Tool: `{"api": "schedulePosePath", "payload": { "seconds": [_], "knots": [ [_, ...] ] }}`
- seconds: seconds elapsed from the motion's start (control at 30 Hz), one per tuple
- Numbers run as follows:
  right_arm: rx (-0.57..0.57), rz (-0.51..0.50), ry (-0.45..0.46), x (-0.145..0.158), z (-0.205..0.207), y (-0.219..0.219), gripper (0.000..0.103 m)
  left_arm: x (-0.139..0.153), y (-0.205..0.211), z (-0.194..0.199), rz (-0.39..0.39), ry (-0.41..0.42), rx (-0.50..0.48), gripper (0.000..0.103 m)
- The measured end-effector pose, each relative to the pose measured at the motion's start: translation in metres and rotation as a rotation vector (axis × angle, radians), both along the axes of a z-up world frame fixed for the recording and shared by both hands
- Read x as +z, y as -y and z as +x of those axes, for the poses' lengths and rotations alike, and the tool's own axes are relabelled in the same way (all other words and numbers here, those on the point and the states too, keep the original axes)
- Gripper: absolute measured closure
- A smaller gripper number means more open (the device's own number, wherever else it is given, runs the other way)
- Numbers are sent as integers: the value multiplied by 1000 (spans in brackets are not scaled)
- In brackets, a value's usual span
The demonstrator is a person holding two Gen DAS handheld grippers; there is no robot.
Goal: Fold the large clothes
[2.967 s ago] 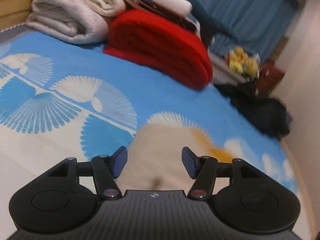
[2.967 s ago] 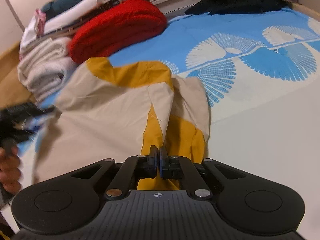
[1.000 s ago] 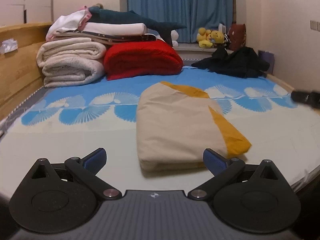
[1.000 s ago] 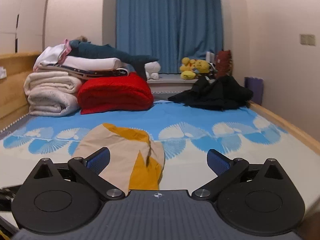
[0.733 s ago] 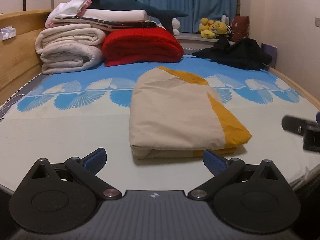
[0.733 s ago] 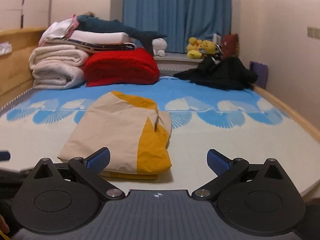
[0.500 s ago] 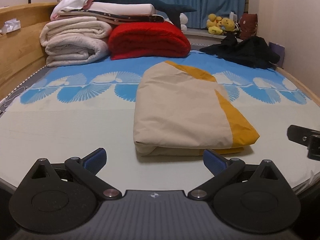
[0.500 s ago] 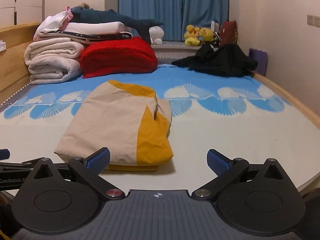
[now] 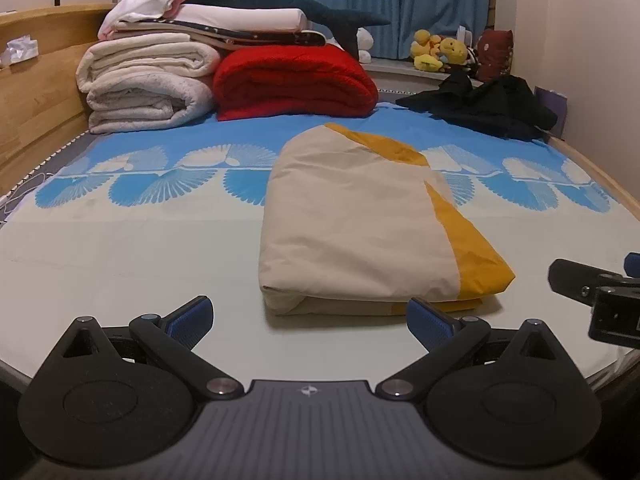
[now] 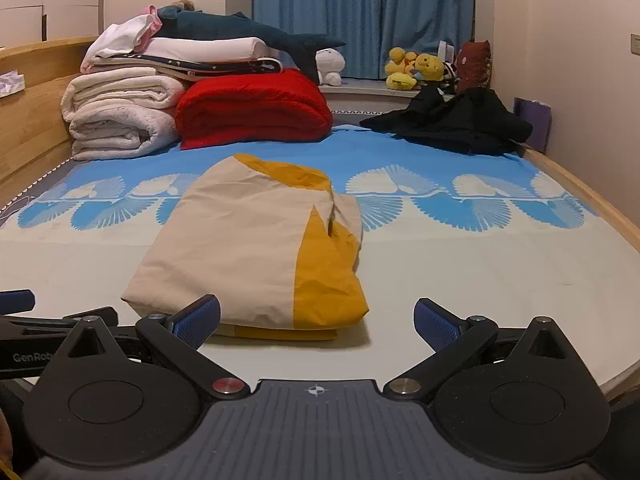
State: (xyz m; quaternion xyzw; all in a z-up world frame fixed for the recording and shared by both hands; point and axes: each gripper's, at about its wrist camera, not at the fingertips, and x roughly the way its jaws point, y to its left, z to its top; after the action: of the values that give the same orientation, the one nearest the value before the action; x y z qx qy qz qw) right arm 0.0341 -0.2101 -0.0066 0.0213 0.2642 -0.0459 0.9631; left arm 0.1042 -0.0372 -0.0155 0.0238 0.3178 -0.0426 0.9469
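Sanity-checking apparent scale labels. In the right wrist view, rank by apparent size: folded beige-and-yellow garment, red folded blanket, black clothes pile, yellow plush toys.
1. Folded beige-and-yellow garment, though it lies nearest the camera, which inflates it.
2-3. Red folded blanket and black clothes pile: too close to rank.
4. Yellow plush toys, clearly smallest, also farthest.

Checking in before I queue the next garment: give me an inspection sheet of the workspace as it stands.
Surface: bed sheet, blue fan print, lying flat.
Job's things: beige-and-yellow garment folded into a compact stack mid-bed; black clothes heaped unfolded at the far right.
Clutter: white blankets, red blanket, shark plush, yellow plush toys.
Grippers: left gripper open, empty; right gripper open, empty; neither touches the garment.
Cables: nothing seen.
Surroundings: wooden headboard, blue curtain.
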Motion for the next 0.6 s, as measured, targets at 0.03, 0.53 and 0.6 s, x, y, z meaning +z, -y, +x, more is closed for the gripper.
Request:
{"api": "schedulePosePath", "payload": {
  "seconds": [0.03,0.53,0.6],
  "knots": [
    [3,-1,1,0,0,-1,1,0,0,0,-2,-1,-1,0],
    [29,3,-13,-2,3,-10,1,-3,4,2,-14,-8,-27,0],
    [33,2,-13,-2,4,-9,1,-3,4,2,-14,-8,-27,0]
  ]
}}
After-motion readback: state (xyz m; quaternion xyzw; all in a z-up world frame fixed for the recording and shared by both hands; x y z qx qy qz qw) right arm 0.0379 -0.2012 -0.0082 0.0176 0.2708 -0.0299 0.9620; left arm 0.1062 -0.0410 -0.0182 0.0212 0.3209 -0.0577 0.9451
